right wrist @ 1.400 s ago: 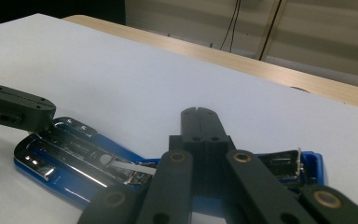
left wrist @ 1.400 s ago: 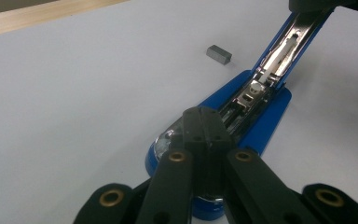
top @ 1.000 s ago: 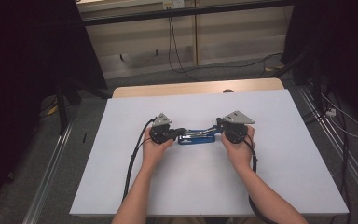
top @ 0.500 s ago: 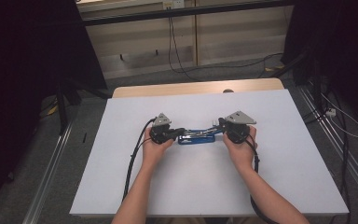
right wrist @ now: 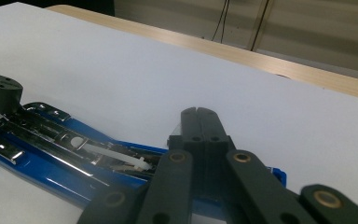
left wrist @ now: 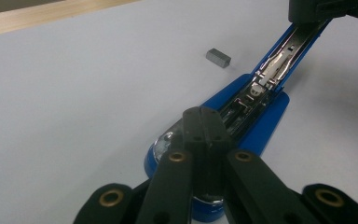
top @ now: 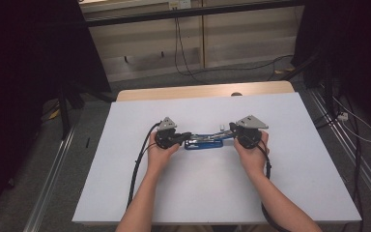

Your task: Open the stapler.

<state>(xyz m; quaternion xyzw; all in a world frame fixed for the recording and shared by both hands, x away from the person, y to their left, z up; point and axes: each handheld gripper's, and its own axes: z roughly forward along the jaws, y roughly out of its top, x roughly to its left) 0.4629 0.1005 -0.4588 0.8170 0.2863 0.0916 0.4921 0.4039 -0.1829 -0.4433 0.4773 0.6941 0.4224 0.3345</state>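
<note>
The right gripper [top: 232,129] has edged slightly rightward along the stapler [top: 204,141].

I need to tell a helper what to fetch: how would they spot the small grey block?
On the white table, find the opened blue stapler between the two grippers. The small grey block lies loose beside its metal rail, touching nothing, the sole unheld item.

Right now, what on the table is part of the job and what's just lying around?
In the job:
- blue stapler, opened out flat, metal staple track showing
- left gripper, shut, at one end of it
- right gripper, shut, at the other end
- small grey block of staples, beside the stapler

Lying about:
- cables on the floor beyond the table
</note>
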